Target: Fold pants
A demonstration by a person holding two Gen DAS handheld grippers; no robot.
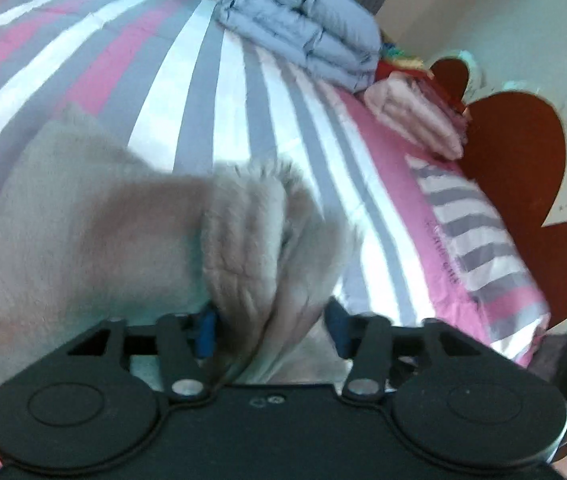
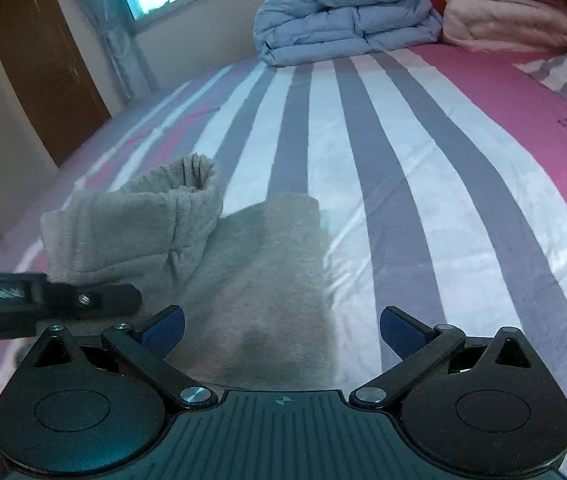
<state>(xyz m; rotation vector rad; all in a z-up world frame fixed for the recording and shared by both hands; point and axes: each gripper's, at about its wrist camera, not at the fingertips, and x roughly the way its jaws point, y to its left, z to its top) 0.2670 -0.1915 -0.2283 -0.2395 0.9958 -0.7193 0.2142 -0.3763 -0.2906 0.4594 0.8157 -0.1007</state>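
Note:
The grey fleece pants (image 2: 251,264) lie on the striped bed. One leg end is lifted and doubled over, its cuff (image 2: 191,176) standing up at the left. In the left wrist view my left gripper (image 1: 271,332) has a bunched fold of the pants (image 1: 251,248) between its blue pads, the jaws held apart by the thick cloth. My right gripper (image 2: 281,330) is open and empty, just above the flat part of the pants. The left gripper's body (image 2: 51,300) shows at the left of the right wrist view.
The bedsheet (image 2: 423,168) has grey, white and pink stripes. A folded blue duvet (image 2: 343,16) and a folded pink blanket (image 2: 507,20) sit at the far end. A striped pillow (image 1: 475,240) lies by the red heart-shaped headboard (image 1: 523,152). A brown door (image 2: 43,60) stands at the left.

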